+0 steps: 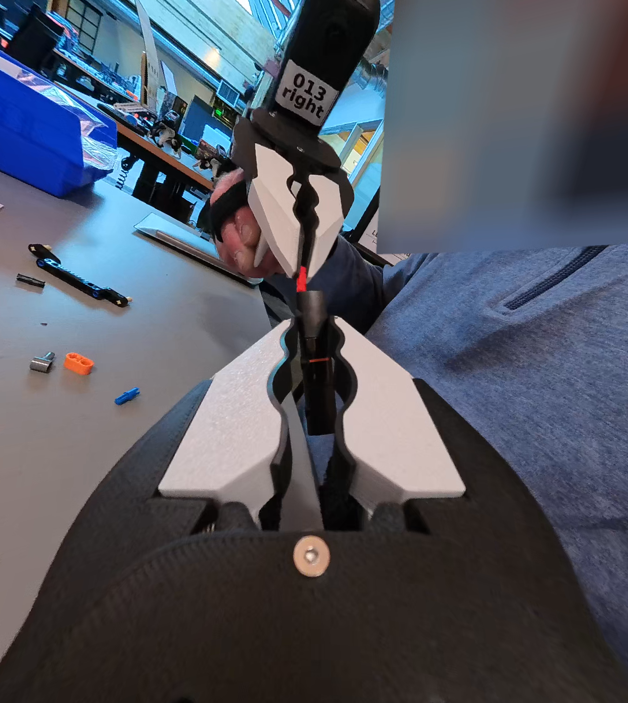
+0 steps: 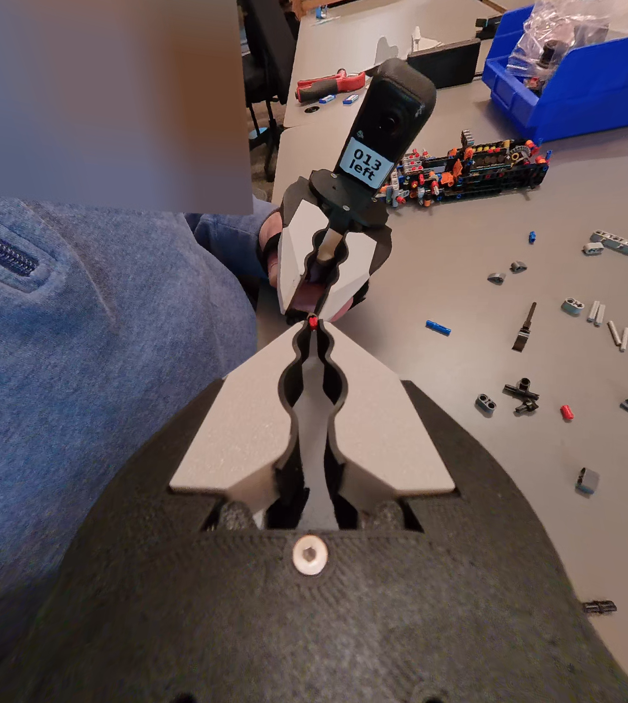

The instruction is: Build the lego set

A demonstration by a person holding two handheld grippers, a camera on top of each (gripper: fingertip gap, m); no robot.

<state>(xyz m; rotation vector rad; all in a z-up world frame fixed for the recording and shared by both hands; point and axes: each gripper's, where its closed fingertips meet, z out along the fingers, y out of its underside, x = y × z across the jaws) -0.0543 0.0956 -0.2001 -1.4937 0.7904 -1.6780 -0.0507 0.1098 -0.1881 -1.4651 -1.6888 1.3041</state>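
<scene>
My left gripper (image 1: 312, 323) is shut on a black rod-like Lego part with a grey sleeve at its far end (image 1: 314, 365), held in the air in front of a person's blue sweater. My right gripper (image 1: 302, 271) comes from above and is shut on a small red axle piece (image 1: 302, 277), whose lower end meets the grey sleeve (image 1: 311, 302). In the right wrist view my right gripper (image 2: 313, 326) pinches the red piece (image 2: 312, 323) at its tips. The left gripper (image 2: 306, 310) faces it tip to tip.
A partly built Lego model (image 2: 468, 167) and a blue bin (image 2: 578, 76) with bagged parts stand on the grey table (image 2: 438, 266). Loose pieces lie there: a blue pin (image 2: 438, 327), grey connectors (image 2: 573, 306), a black beam (image 1: 76, 279), an orange piece (image 1: 78, 363). My two grippers' fingertips are within a few centimetres of each other. My left tips are roughly 15 cm from the blue pin (image 2: 438, 327).
</scene>
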